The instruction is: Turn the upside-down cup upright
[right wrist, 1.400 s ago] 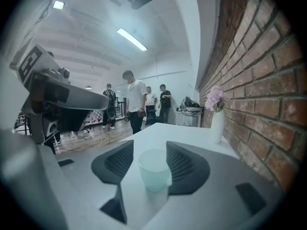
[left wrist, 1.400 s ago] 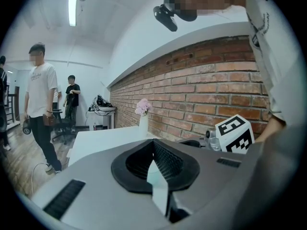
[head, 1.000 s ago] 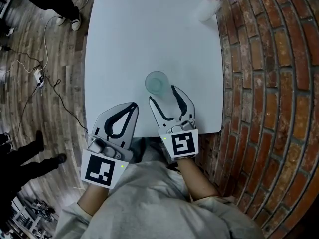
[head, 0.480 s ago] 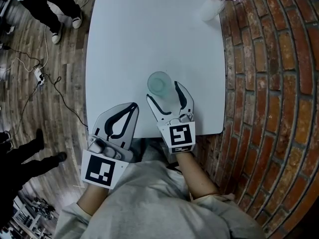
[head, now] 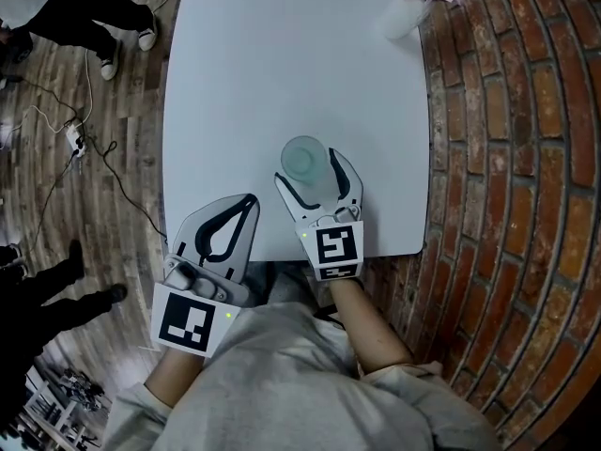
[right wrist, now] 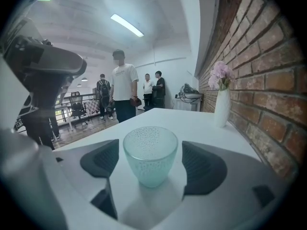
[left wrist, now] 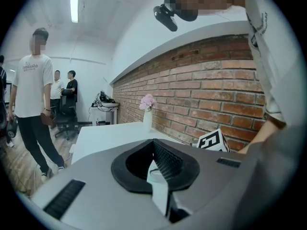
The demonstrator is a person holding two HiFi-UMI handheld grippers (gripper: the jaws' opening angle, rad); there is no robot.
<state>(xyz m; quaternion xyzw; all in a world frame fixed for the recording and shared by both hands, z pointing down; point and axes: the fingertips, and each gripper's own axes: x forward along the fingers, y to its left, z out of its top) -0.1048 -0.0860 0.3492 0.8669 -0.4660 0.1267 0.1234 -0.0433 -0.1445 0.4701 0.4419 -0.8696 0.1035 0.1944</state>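
Floorboards [head: 103, 130] of grey wood run down the left side, beside a white bench [head: 282, 54]. At the bench's near left edge the left gripper [head: 248, 203] rests with its jaws fully together, holding nothing. To its right, the right gripper [head: 308, 169] sits low over the bench with its jaws opening wide. Its pads are clear of the pale green dimpled glass cup [right wrist: 150, 153], which stands between them. The cup appears upright, rim up and narrower base on the bench, so this looks like the release after righting. Next, the right gripper likely needs drawing straight back toward the person without clipping the cup. At far right, a white vase [head: 402, 17] of pink flowers stands by a red brick wall [head: 507, 177].
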